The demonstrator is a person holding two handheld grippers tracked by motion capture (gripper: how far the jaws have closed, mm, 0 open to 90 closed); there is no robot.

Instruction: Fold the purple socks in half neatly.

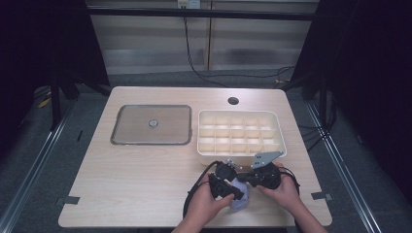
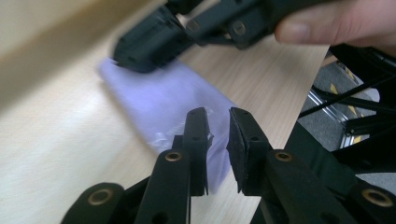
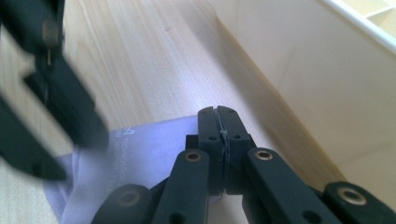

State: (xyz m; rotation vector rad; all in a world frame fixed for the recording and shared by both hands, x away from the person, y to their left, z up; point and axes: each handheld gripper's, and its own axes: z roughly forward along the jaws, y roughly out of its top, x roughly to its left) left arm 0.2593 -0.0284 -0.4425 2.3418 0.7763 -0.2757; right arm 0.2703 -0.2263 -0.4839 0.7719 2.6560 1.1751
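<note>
The divided tray (image 1: 241, 134) stands just beyond both grippers, its near wall (image 3: 299, 79) close beside the right gripper (image 3: 219, 116) and blocking any forward passage there. The flat lidded container (image 1: 151, 124) occupies the far left of the table (image 1: 121, 194), well apart from the hands. Open tabletop lies to the left of the left gripper (image 1: 237, 192), and between container and near edge.

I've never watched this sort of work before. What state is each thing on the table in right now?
Cloth: pale purple, flat on the table.
Left gripper: jaws slightly apart over the cloth's end, not pinching it.
Right gripper: shut on the cloth's edge.
Box: open, compartments empty.
Lid: flat beside the box.
</note>
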